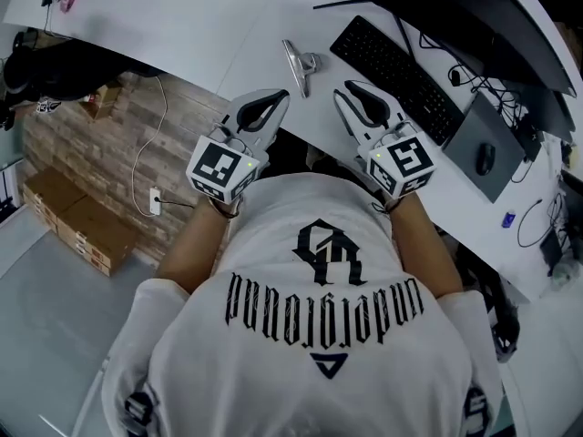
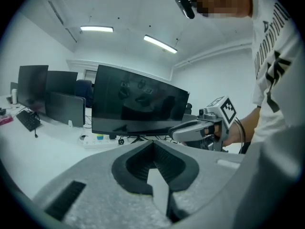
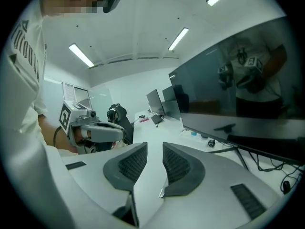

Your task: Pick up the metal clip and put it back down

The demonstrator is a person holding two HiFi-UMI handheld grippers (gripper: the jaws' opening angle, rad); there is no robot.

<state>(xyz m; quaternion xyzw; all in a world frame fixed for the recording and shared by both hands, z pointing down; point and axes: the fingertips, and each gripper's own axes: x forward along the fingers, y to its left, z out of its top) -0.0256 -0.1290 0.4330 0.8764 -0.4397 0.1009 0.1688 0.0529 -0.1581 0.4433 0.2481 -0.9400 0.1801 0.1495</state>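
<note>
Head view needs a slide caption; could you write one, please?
Left tongs and right tongs hover empty, metal clip lying on the desk just ahead.

White short-sleeved T-shirt (image 1: 182, 353) bearing black gothic lettering and emblem. Pale grey left gripper (image 1: 276, 99) and right gripper (image 1: 344, 90): black ribbed pads (image 3: 131, 163), checkered marker cubes (image 1: 221, 167); possibly a dark wristband (image 1: 223, 209).

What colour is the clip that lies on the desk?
The metal clip is silver; head view shows best.

Bright ceiling strip lights (image 2: 96, 29); cool cast; fisheye edges dark, bent.
</note>
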